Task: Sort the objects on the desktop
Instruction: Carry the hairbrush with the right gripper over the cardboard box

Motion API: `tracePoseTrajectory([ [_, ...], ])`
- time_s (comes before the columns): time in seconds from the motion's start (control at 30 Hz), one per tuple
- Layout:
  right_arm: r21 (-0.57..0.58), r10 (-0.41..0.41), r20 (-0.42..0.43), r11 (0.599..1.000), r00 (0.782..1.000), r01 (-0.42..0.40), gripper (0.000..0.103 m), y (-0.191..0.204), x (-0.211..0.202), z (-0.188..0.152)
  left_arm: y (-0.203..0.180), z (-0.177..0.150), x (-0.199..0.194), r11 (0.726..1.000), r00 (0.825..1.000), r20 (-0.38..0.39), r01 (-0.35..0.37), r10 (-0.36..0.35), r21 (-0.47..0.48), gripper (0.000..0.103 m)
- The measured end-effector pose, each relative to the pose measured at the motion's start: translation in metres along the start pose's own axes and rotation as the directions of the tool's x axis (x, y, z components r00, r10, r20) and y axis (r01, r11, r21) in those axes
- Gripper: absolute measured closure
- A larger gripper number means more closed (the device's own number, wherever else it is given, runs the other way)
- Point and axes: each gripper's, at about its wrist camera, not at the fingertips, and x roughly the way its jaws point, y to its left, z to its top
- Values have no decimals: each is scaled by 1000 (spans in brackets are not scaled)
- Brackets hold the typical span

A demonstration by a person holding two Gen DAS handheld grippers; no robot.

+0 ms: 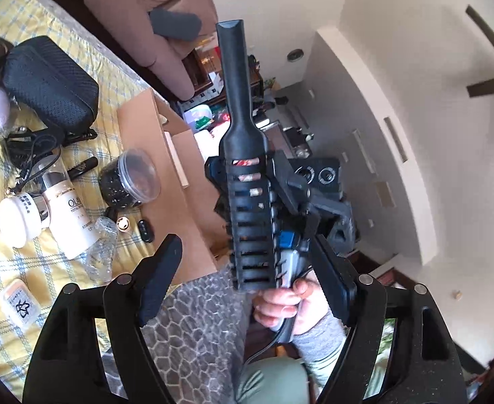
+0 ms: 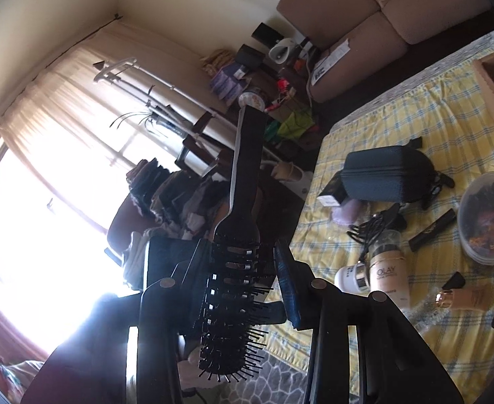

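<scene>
A black vented hairbrush (image 1: 247, 181) is held up in the air off the table's edge, handle pointing away. It also shows in the right wrist view (image 2: 235, 269), bristles toward the right. My right gripper (image 2: 243, 282) is shut on the brush head; in the left wrist view (image 1: 280, 202) it grips the brush from the right. My left gripper (image 1: 247, 276) is open, its fingers on either side of the brush's lower end, not touching it.
On the yellow checked cloth (image 1: 88, 54) lie a black zip case (image 1: 50, 80), an Olay bottle (image 1: 68, 215), a white jar (image 1: 18, 219), a clear tub (image 1: 130, 178), cables and small items. An open cardboard box (image 1: 166, 168) sits beside them. A sofa (image 1: 152, 17) stands beyond.
</scene>
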Motion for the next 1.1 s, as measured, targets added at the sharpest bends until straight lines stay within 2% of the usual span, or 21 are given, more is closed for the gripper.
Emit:
tracePoseTrajectory([
  [0.13,-36,-89,3,995,996,89,64,6,-10,5,4,4,-6,1000,1000,21,0,1,-15,23],
  [0.23,-104,-170,-15,980,985,168,64,15,-18,6,19,19,-24,993,994,111,10,3,-117,22],
  [0.3,-174,-249,-39,955,968,239,64,23,-21,4,18,28,-26,990,989,150,12,10,-143,20],
  [0.37,-244,-332,-61,920,941,308,64,30,-23,0,4,39,-19,992,985,156,-49,67,-120,20],
  [0.47,-330,-411,-51,867,910,374,65,41,-28,-8,-23,50,6,989,981,129,-139,143,-39,21],
  [0.53,-366,-443,-48,842,895,397,65,47,-32,-12,-40,56,29,978,974,96,-209,207,9,28],
  [0.6,-397,-477,-57,817,877,419,65,49,-36,-17,-47,64,59,964,963,28,-267,266,5,58],
  [0.63,-412,-494,-61,804,867,429,65,50,-37,-19,-49,66,69,956,956,9,-293,293,5,67],
  [0.67,-434,-518,-59,783,853,446,64,51,-40,-21,-50,68,78,947,947,-7,-321,321,9,86],
  [0.7,-445,-541,-52,765,839,465,64,52,-43,-22,-51,71,88,944,944,-9,-331,331,3,93],
  [0.77,-443,-568,-44,748,822,493,64,46,-58,-21,-50,76,101,951,951,-12,-308,308,-38,94],
  [0.8,-432,-566,-41,753,824,496,64,43,-66,-19,-49,80,113,952,954,-21,-300,300,-56,94],
  [0.83,-422,-567,-36,755,823,502,64,39,-76,-16,-49,82,121,952,954,-31,-300,299,-61,94],
  [0.93,-412,-600,-10,732,800,543,64,30,-104,-5,-52,91,159,956,957,-60,-286,282,-60,94],
  [1.1,-392,-673,8,678,740,621,64,3,-140,21,-48,111,229,951,949,-113,-303,295,-59,96],
])
